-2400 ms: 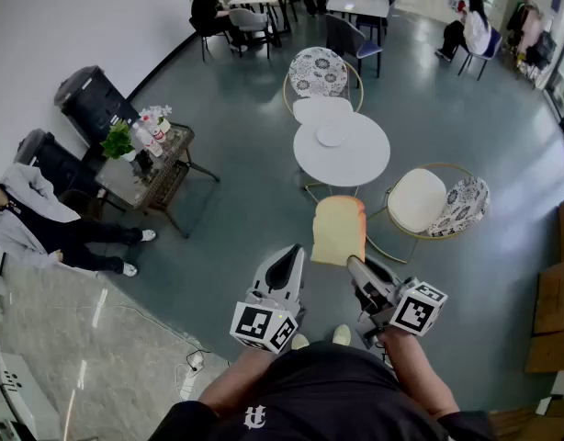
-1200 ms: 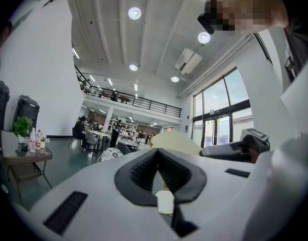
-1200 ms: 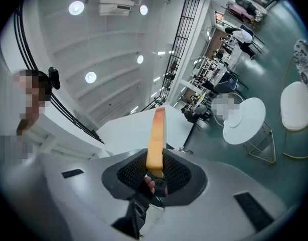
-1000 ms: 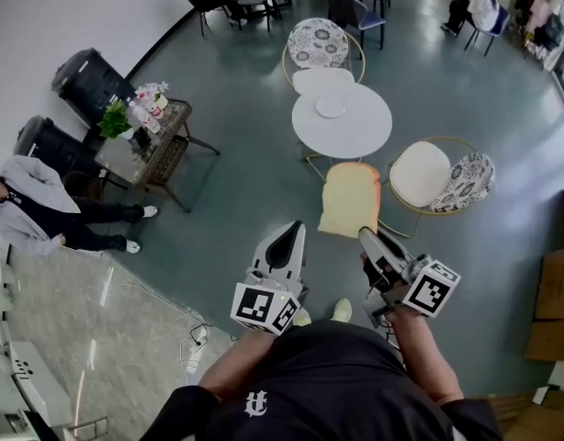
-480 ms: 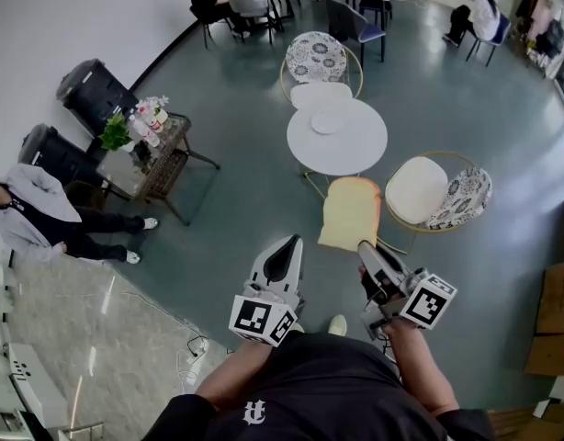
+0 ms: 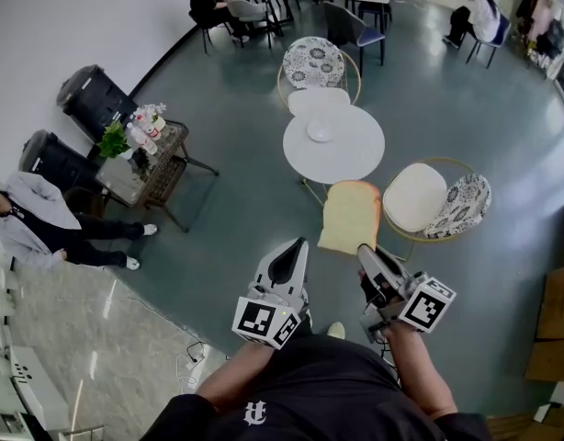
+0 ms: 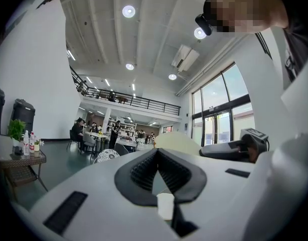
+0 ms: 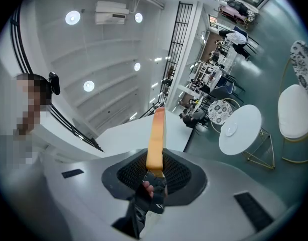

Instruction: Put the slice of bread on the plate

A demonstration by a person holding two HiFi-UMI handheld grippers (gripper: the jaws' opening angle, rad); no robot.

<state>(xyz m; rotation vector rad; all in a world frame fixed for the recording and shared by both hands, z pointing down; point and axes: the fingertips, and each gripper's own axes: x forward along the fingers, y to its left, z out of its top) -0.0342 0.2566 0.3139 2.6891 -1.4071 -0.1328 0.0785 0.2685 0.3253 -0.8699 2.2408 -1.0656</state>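
Observation:
A slice of bread [image 6: 349, 216] with a tan crust stands on edge in my right gripper [image 6: 366, 249], which is shut on its lower edge. In the right gripper view the bread [image 8: 156, 134] rises from between the jaws. A small white plate [image 6: 320, 131] lies on a round white table [image 6: 355, 159] ahead of the bread, and the plate [image 8: 229, 129] also shows at the right of the right gripper view. My left gripper [image 6: 298, 244] is held beside the right one, shut, with nothing in it. Its closed tips [image 7: 157, 152] point level towards the room.
Two round chairs flank the table: a white-cushioned one [image 6: 414, 198] at its right and a patterned one [image 6: 317, 62] behind it. A wicker side table [image 6: 144, 168] with a plant and bottles stands left. A person [image 6: 34, 223] sits at far left. Cardboard boxes [image 6: 553, 301] stand at right.
Both grippers have moved forward together with the bread still held, and the round table with the plate now lies nearer to them in the head view.

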